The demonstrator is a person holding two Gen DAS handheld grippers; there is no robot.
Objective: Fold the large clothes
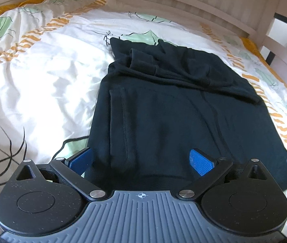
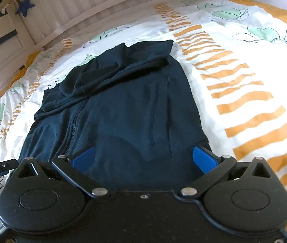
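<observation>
The dark zip-up garment (image 1: 163,109) lies flat on the patterned duvet (image 1: 38,77) of the bed, its long axis running straight away from both grippers, with sleeves and hood bunched across the far end. The near hem lies directly under both sets of jaws. The left gripper (image 1: 141,162) is over the hem's left corner, the right gripper (image 2: 143,158) over its right corner; neither appears nearer than the other. Both sets of jaws are spread wide and released, holding nothing; contact between pads and fabric cannot be confirmed. Judged next requirement: close on the hem corners and carry them toward the far end.
</observation>
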